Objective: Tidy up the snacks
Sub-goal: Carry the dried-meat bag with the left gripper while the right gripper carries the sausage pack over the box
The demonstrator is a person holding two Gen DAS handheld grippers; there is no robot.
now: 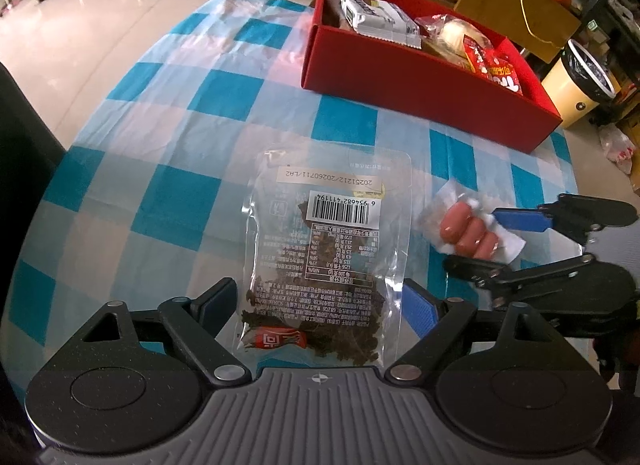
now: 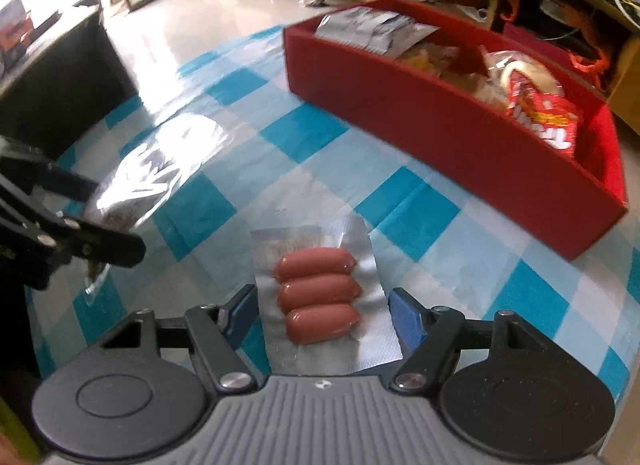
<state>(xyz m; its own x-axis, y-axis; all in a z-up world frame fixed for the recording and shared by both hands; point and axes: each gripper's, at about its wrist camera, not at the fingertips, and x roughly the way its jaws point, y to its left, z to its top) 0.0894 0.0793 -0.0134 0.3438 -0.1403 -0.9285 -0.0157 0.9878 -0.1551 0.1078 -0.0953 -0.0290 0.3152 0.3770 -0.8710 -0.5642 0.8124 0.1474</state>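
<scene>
While both packs lie flat on the table's checked plastic cloth (image 1: 208, 113), each is straddled by a claw, presumably so it can be pinched by its edges and lifted. The left claw (image 1: 320, 305) is spread wide around the clear, crinkly pouch of dark dried snack (image 1: 328, 249), pads not visibly pressing. The right claw (image 2: 322, 315) is held narrower beside the silvery vacuum pack of three smooth sausages (image 2: 320, 293), foil edges untouched. The red cardboard box (image 1: 420, 85), already holding glossy packets, stands well apart, likely the destination.
</scene>
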